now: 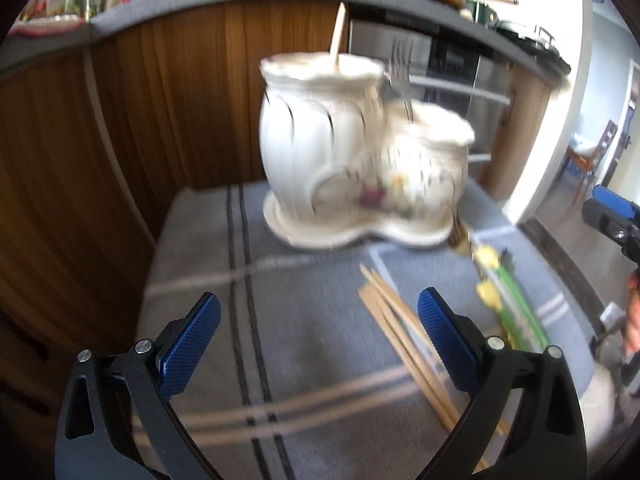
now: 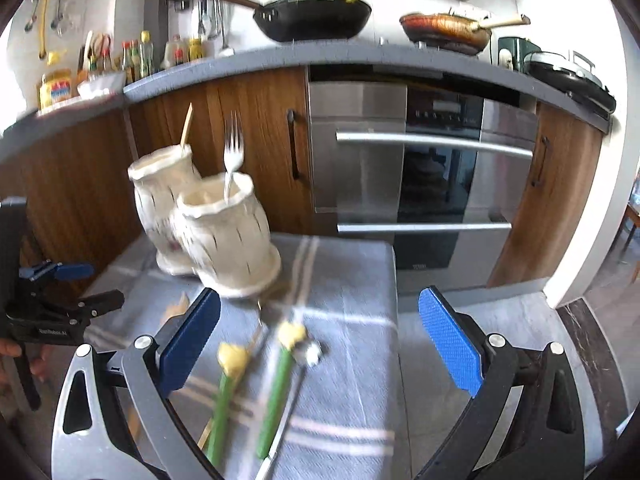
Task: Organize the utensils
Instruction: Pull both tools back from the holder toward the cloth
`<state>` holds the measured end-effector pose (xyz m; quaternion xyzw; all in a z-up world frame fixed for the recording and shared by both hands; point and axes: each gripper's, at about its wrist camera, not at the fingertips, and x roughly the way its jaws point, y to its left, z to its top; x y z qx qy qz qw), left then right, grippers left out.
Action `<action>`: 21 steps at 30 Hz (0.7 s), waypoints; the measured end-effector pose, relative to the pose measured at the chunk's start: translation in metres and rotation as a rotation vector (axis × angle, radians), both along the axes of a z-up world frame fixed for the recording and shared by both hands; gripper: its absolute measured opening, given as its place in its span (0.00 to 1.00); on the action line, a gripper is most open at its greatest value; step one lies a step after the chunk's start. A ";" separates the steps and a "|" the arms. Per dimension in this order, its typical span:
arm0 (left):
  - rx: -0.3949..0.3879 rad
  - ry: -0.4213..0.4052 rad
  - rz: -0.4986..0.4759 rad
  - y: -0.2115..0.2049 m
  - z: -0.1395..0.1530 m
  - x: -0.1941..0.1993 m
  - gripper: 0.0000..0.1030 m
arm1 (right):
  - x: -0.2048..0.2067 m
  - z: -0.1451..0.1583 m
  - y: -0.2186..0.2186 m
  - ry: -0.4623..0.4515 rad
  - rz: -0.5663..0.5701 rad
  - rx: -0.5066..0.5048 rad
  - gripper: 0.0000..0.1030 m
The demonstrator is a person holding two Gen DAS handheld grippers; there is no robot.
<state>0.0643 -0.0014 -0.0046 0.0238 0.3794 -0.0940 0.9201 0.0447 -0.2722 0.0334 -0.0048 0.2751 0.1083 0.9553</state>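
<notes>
Right wrist view shows the right gripper (image 2: 320,344) spread wide and empty above the green-handled utensils (image 2: 276,392) on the cloth (image 2: 352,280), seemingly between pickups, so closing on one handle and carrying it to the white holder (image 2: 224,236) comes next, while the left gripper (image 1: 320,344) hangs open near the chopsticks (image 1: 400,328).

left gripper (image 1: 320,344): jaws wide, empty, angled down | right gripper (image 2: 320,344): jaws wide, empty

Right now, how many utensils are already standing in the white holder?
2. A wooden stick stands in the taller pot, and a metal fork in the shorter pot. Anything short, down inside the pots, would be hidden.
</notes>
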 end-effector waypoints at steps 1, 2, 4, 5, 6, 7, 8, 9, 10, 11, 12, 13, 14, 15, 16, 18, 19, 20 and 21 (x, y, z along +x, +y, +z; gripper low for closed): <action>0.008 0.014 -0.003 -0.002 -0.003 -0.001 0.95 | -0.001 -0.005 -0.001 0.016 -0.001 -0.004 0.95; 0.018 0.026 -0.003 -0.005 -0.006 -0.001 0.95 | -0.001 -0.010 -0.002 0.031 -0.001 -0.006 0.95; 0.043 0.055 -0.007 -0.011 -0.014 -0.004 0.95 | -0.003 -0.019 -0.004 0.060 -0.002 -0.014 0.95; 0.055 0.069 -0.007 -0.013 -0.017 -0.004 0.95 | -0.003 -0.021 -0.004 0.068 -0.002 -0.017 0.95; 0.071 0.086 -0.005 -0.016 -0.022 -0.005 0.95 | -0.004 -0.025 -0.003 0.080 -0.001 -0.025 0.95; 0.093 0.107 0.003 -0.019 -0.027 -0.006 0.95 | -0.005 -0.029 -0.003 0.089 -0.001 -0.033 0.95; 0.104 0.118 0.008 -0.019 -0.030 -0.005 0.95 | -0.005 -0.031 -0.002 0.096 0.000 -0.040 0.95; 0.114 0.136 0.014 -0.020 -0.034 -0.005 0.95 | -0.006 -0.034 -0.002 0.105 0.001 -0.047 0.95; 0.116 0.151 0.020 -0.020 -0.038 -0.004 0.95 | -0.007 -0.036 -0.002 0.110 0.002 -0.049 0.95; 0.115 0.160 0.022 -0.020 -0.039 -0.004 0.95 | -0.007 -0.038 -0.001 0.119 0.002 -0.053 0.95; 0.110 0.174 0.025 -0.019 -0.042 -0.003 0.95 | -0.007 -0.041 -0.001 0.127 0.003 -0.056 0.95; 0.098 0.182 0.026 -0.019 -0.043 -0.003 0.95 | -0.007 -0.043 -0.001 0.137 0.003 -0.058 0.95; 0.083 0.187 0.026 -0.018 -0.043 -0.003 0.95 | -0.006 -0.045 -0.001 0.144 0.003 -0.060 0.95; 0.074 0.193 0.026 -0.018 -0.043 -0.003 0.95 | -0.007 -0.048 -0.001 0.152 0.001 -0.063 0.95; 0.076 0.193 0.028 -0.019 -0.044 -0.003 0.95 | -0.006 -0.049 0.000 0.157 0.001 -0.065 0.95; 0.082 0.193 0.027 -0.020 -0.044 -0.002 0.95 | -0.006 -0.052 0.000 0.169 -0.001 -0.074 0.95; 0.086 0.193 0.025 -0.021 -0.044 -0.003 0.95 | -0.005 -0.054 0.001 0.175 -0.001 -0.080 0.95; 0.091 0.194 0.022 -0.023 -0.044 -0.003 0.95 | -0.005 -0.055 0.001 0.179 -0.001 -0.084 0.95; 0.092 0.196 0.019 -0.024 -0.044 -0.002 0.95 | -0.005 -0.055 0.001 0.182 -0.002 -0.088 0.95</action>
